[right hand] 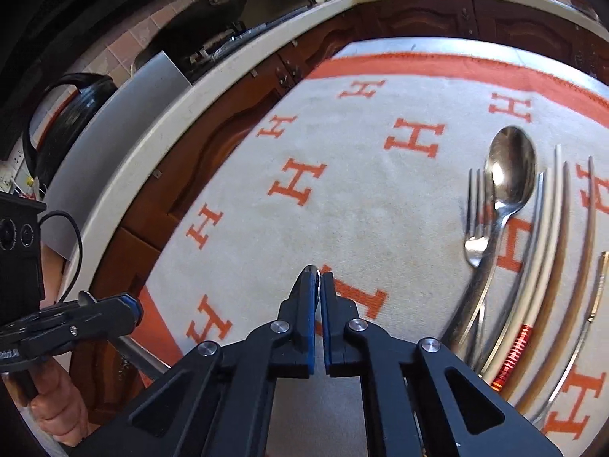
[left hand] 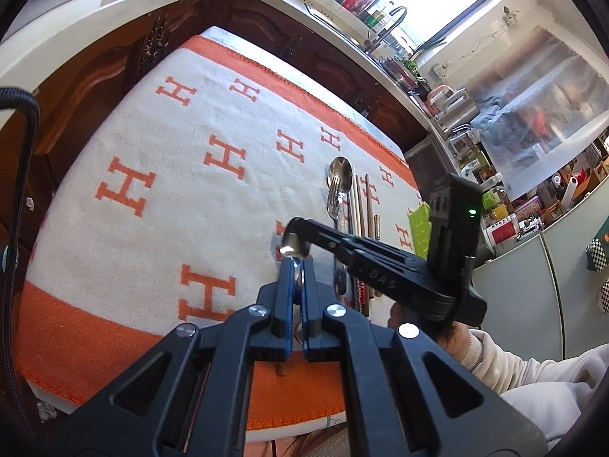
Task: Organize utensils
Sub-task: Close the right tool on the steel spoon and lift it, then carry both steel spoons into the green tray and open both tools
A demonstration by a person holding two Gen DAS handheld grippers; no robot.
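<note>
My left gripper (left hand: 297, 262) is shut on a thin metal utensil (left hand: 287, 252) whose shiny end pokes out past the fingertips. My right gripper (left hand: 292, 228) reaches in from the right and meets that end. In the right wrist view the right gripper (right hand: 318, 276) is shut with a silver sliver (right hand: 314, 271) between its blue pads, and the left gripper (right hand: 135, 310) is at the lower left. A spoon (left hand: 340, 175) (right hand: 512, 167), a fork (left hand: 333, 198) (right hand: 475, 236) and pale chopsticks (left hand: 357, 205) (right hand: 548, 251) lie side by side on the cloth.
A cream blanket (left hand: 152, 152) (right hand: 361, 198) with orange H marks and an orange border covers the table. Brown chopsticks (right hand: 588, 228) and a red-banded handle (right hand: 514, 354) lie in the row. A green tray (left hand: 420, 228) sits at the right edge. Dark wooden cabinets (left hand: 95, 76) stand behind.
</note>
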